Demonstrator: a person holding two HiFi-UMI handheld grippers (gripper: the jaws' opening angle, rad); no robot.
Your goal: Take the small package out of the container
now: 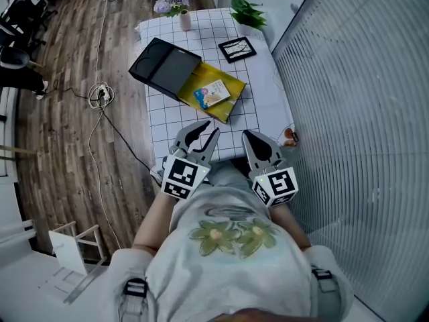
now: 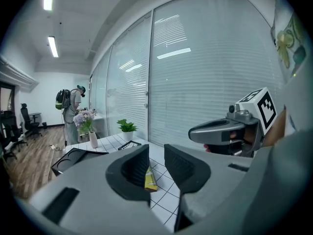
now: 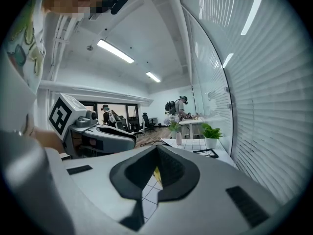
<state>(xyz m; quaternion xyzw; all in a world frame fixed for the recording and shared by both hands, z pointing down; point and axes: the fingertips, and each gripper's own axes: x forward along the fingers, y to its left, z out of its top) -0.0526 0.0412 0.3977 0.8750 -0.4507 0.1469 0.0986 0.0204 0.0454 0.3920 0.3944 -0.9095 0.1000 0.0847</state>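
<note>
Wood-plank flooring with trailing cables lies to the left of a long table (image 1: pixel 201 39) covered in a white cloth with a black grid, and a wall of slatted blinds runs along its right side. At the far end stand a white vase of lilac flowers (image 1: pixel 182 15) and a green potted plant (image 1: pixel 248 12), with a black-framed picture (image 1: pixel 237 48) lying flat nearer in. In the middle of the table sits the flat black box sleeve (image 1: pixel 164 62), its yellow inner tray (image 1: pixel 234 84) slid out toward the person. The small blue-and-white package (image 1: pixel 212 93) lies flat on that tray, well apart from both tools.

At the table's near edge, the left gripper (image 1: pixel 206 129) is held low before the person's chest with its dark jaws a little apart and nothing between them; in its own view (image 2: pixel 156 153) only the gridded cloth and a strip of yellow tray show through the gap. Beside it, the right gripper (image 1: pixel 249 135) has its jaw tips meeting (image 3: pixel 157 148) and holds nothing.
</note>
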